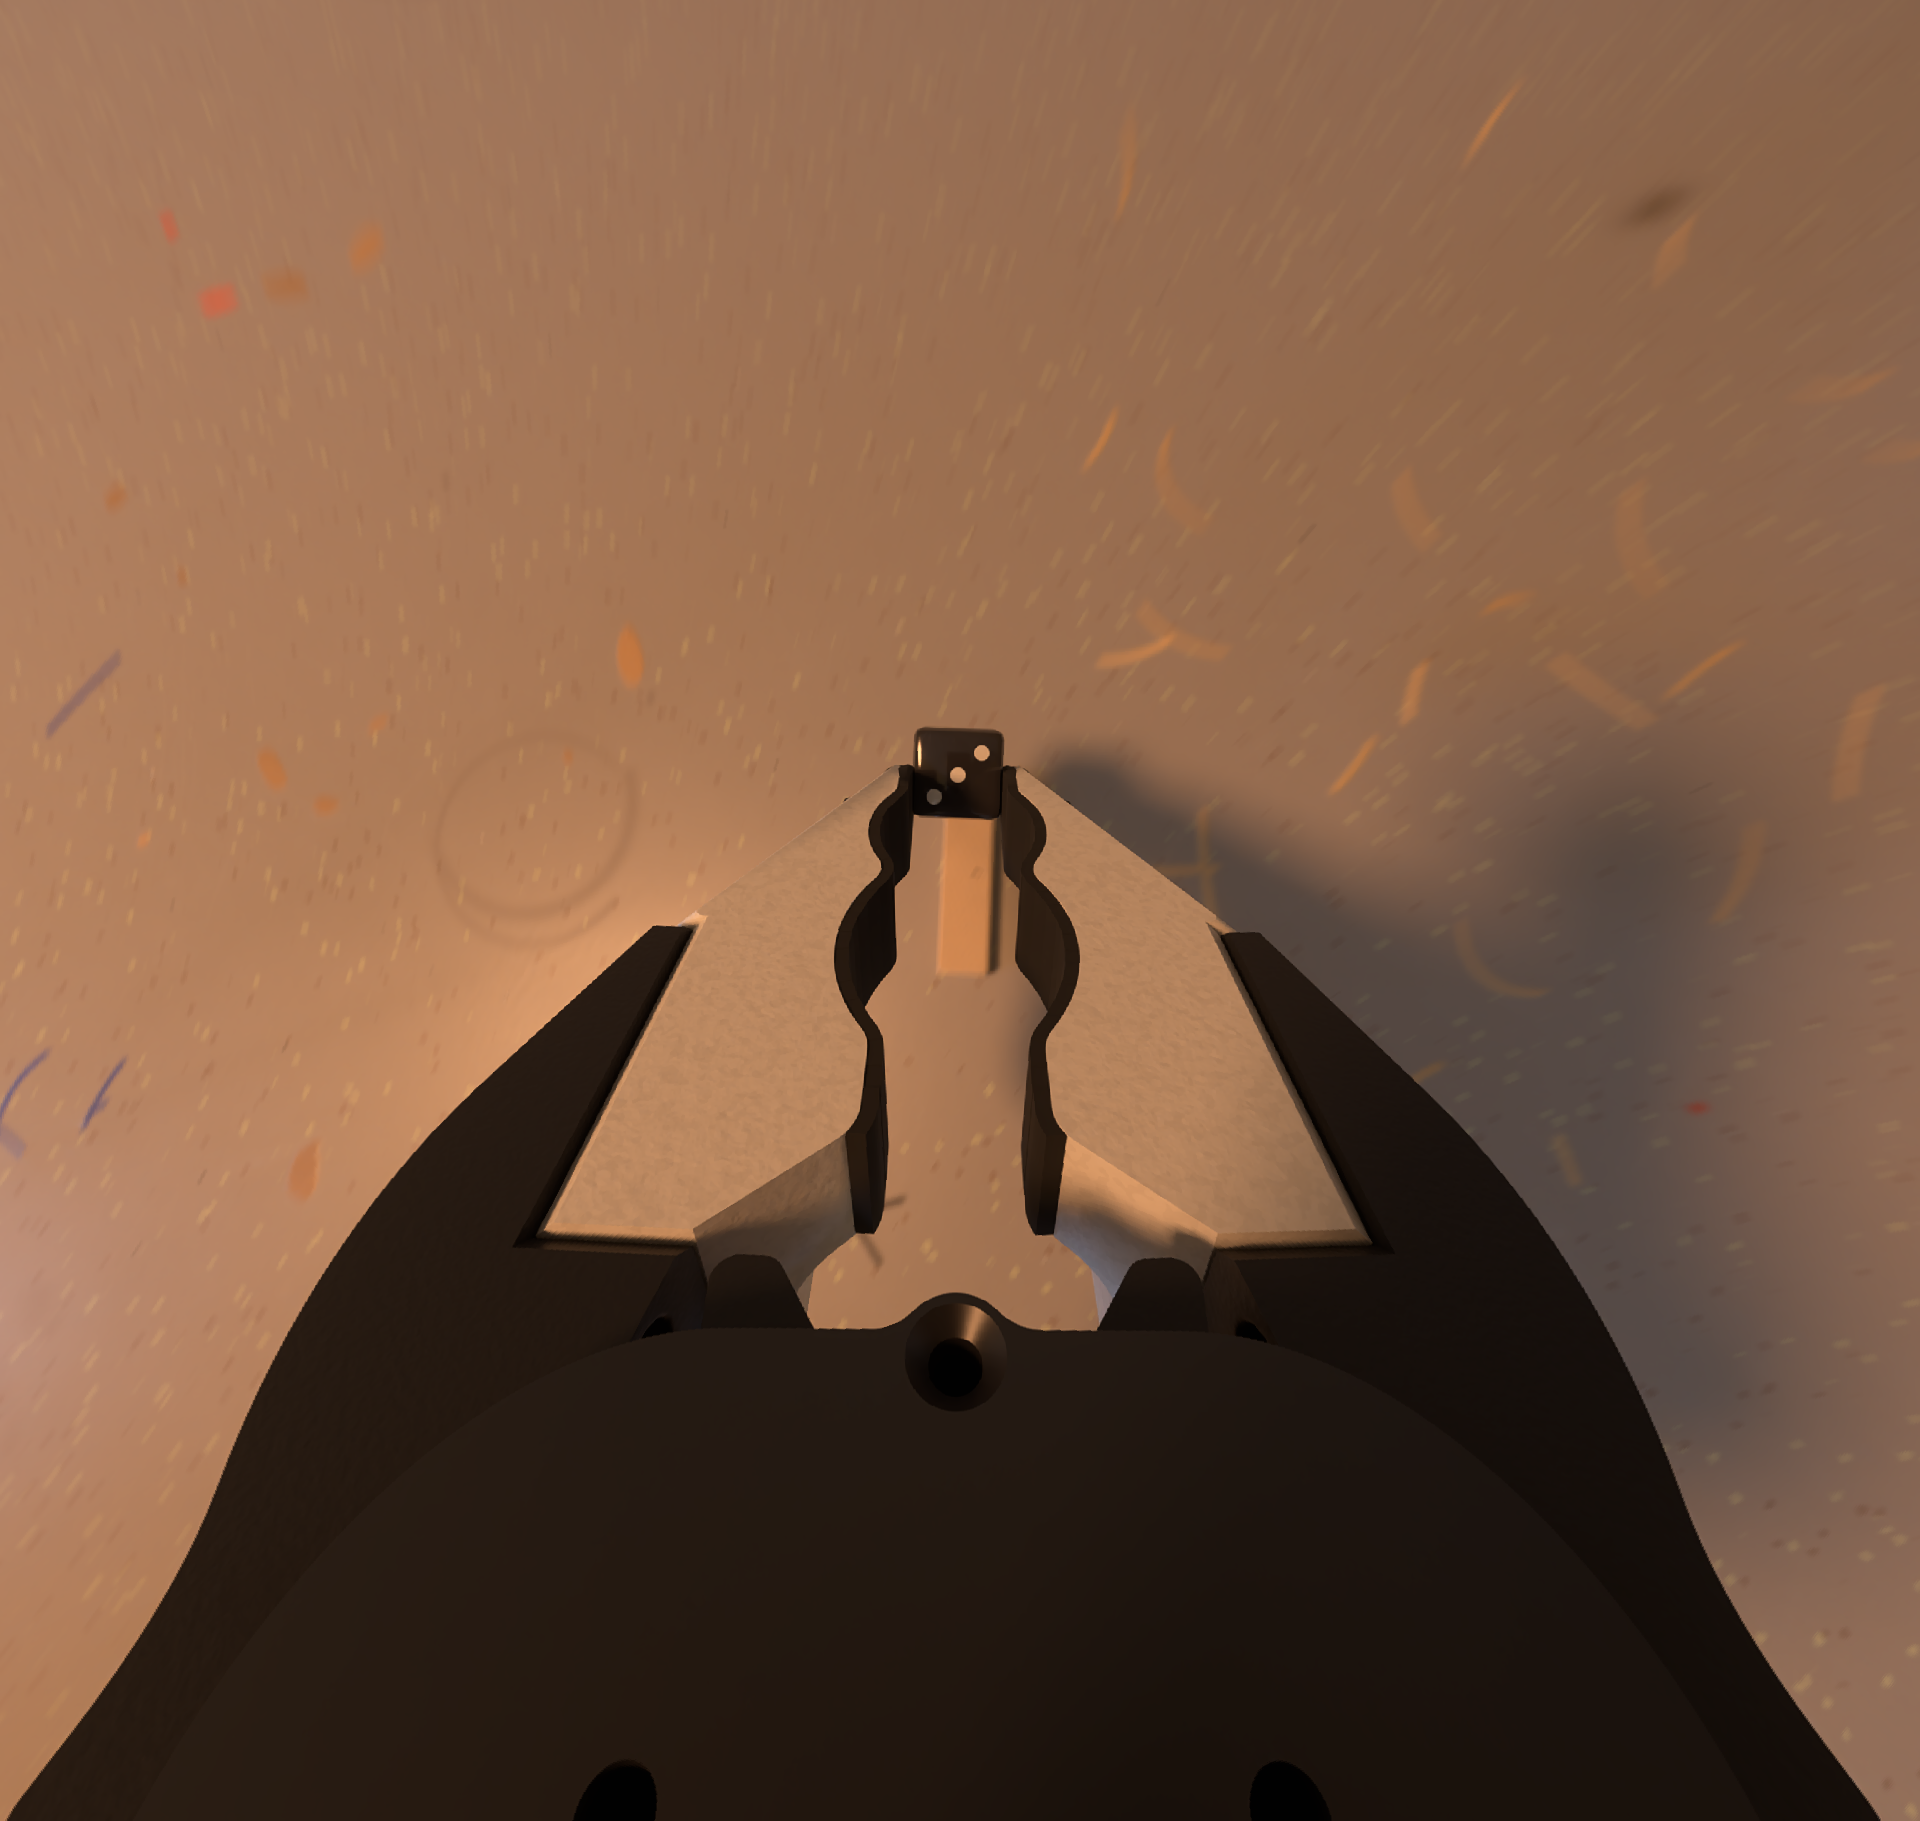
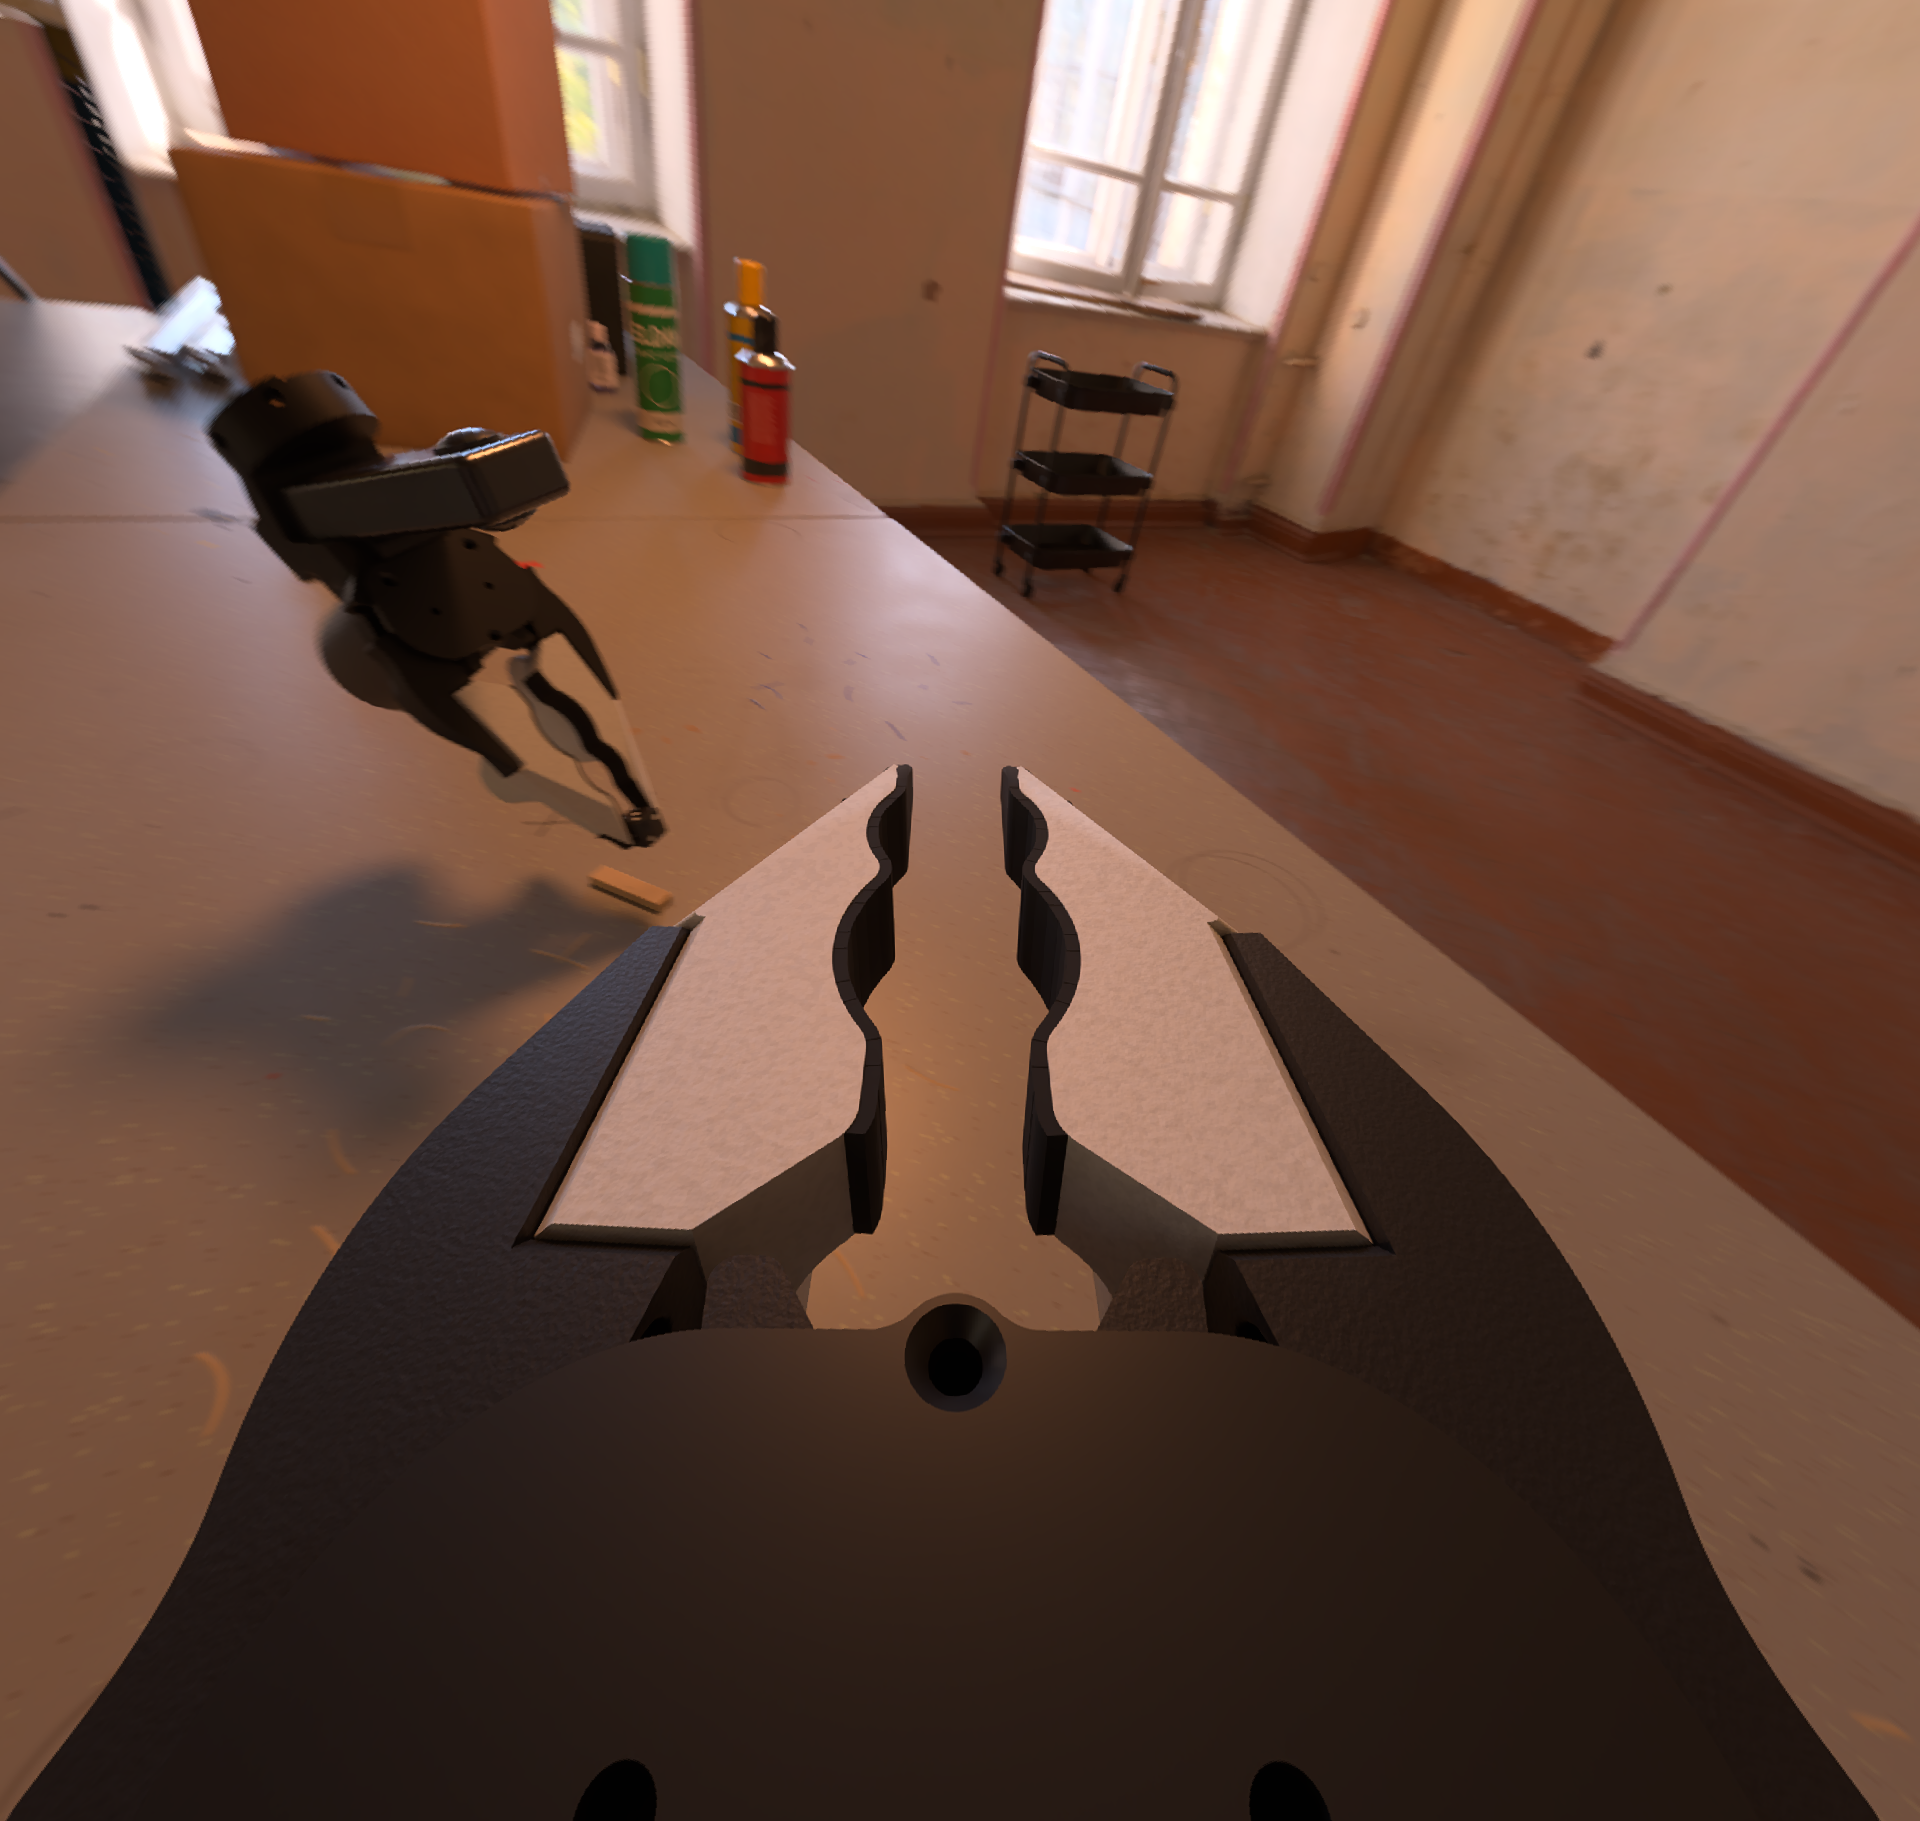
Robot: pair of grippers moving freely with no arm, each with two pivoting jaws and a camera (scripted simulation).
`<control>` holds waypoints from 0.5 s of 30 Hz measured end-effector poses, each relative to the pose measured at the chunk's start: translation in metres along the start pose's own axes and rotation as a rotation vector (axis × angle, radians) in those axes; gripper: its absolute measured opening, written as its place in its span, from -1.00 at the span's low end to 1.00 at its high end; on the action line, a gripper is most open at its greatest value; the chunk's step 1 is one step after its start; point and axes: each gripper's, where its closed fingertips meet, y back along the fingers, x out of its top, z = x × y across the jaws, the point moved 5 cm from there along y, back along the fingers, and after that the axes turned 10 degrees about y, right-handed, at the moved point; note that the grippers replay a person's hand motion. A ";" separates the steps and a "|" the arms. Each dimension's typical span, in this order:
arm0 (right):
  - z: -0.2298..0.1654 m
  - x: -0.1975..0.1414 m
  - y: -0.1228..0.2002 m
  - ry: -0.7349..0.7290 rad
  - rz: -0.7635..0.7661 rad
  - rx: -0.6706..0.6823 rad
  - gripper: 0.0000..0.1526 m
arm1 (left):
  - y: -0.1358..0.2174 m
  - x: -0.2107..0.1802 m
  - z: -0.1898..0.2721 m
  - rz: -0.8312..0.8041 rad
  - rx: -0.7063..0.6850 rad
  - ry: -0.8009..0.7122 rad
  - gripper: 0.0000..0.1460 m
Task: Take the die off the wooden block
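My left gripper (image 1: 958, 784) is shut on a small black die (image 1: 958, 772) with white pips, pinched between its fingertips. The pale wooden block (image 1: 966, 898) shows between the fingers, behind the die, lying flat on the tan table (image 1: 727, 421). In the right wrist view the left gripper (image 2: 639, 824) points down at the table with the die (image 2: 646, 822) at its tips, just beyond the block (image 2: 631, 888) and apart from it. My right gripper (image 2: 956, 784) is open and empty, held above the table to the right of the block.
Cardboard boxes (image 2: 384, 244) are stacked at the far left of the table. Spray cans (image 2: 764, 400) stand beside them. The table edge (image 2: 1195, 743) runs diagonally on the right, with a red-brown floor and a black cart (image 2: 1086, 472) beyond.
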 end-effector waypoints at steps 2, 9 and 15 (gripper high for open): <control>-0.007 0.005 0.000 -0.035 0.046 0.078 -0.78 | 0.011 0.012 0.010 0.139 -0.079 0.005 -0.78; -0.029 0.030 -0.007 -0.109 0.177 0.282 -0.79 | 0.047 0.038 0.038 0.429 -0.110 -0.041 -0.78; -0.031 0.022 -0.022 -0.177 0.130 0.324 -0.79 | 0.061 0.042 0.051 0.466 -0.111 -0.105 -0.78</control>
